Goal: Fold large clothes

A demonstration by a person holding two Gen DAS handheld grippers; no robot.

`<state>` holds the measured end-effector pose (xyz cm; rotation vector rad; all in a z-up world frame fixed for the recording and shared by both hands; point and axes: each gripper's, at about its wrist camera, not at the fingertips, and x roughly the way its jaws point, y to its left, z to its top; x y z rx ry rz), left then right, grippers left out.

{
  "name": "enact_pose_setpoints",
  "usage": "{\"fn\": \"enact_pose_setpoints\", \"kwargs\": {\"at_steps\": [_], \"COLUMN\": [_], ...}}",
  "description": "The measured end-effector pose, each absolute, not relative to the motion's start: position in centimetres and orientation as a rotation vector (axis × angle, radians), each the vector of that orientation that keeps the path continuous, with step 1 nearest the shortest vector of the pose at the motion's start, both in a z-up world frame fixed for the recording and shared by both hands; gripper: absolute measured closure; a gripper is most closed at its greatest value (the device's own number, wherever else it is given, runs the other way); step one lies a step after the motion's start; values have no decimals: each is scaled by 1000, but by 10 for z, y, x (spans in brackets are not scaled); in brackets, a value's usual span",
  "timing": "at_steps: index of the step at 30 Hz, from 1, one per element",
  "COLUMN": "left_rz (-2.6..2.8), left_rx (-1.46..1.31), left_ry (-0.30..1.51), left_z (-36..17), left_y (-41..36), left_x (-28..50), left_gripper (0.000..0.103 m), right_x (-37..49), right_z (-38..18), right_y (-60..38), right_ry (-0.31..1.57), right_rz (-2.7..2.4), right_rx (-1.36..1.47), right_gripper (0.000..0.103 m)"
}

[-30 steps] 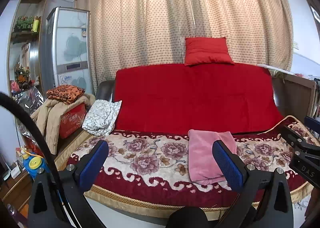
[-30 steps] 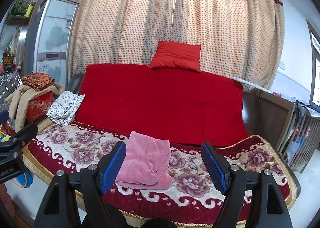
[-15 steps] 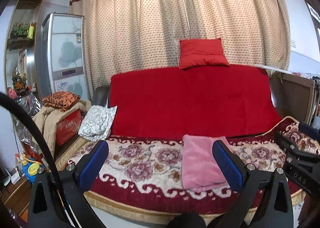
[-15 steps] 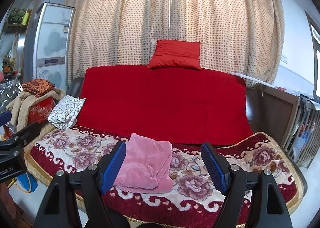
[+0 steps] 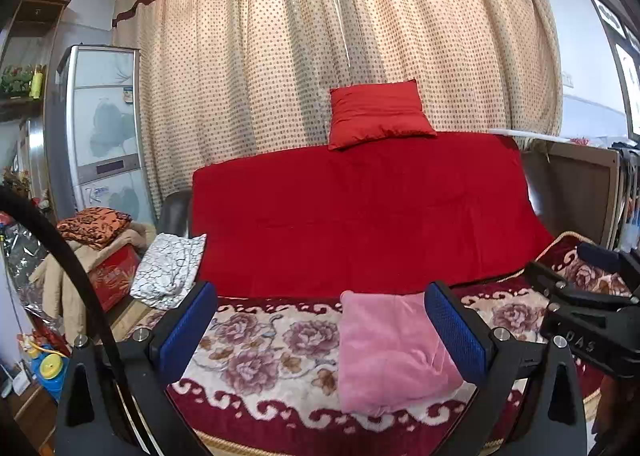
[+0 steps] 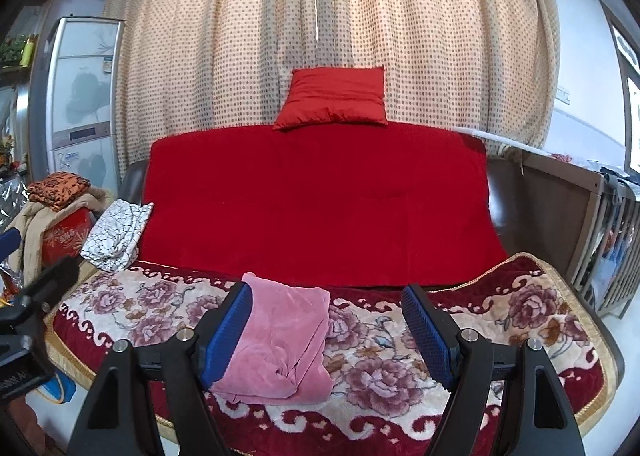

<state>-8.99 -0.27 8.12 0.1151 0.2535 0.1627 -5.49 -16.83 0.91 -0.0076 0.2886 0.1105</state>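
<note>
Left wrist, right tool point(image 5: 592, 320) lettered "DAS"

From my left wrist view, the right gripper point(image 5: 592, 308) runs off the frame's right edge; my blue pad point(image 5: 456, 330) hides the pink garment's point(image 5: 384, 348) right side.

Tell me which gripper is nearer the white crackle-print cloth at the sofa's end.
Left. The left gripper is out in front of the sofa on the side of the white cloth; the right gripper is further along, past the pink garment. Neither touches it.
</note>
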Motion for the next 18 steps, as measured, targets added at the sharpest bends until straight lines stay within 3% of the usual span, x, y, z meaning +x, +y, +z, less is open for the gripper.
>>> {"fn": "enact_pose_setpoints", "kwargs": {"at_steps": [18], "left_rz": [198], "left_rx": [64], "left_ry": [383], "left_z": [25], "left_y": [50], "left_x": [-5], "left_gripper": [0], "right_x": [33], "right_z": [-34], "right_y": [-120], "right_ry": [448], "right_rz": [75], "right_rx": [-78], "right_gripper": [23]}}
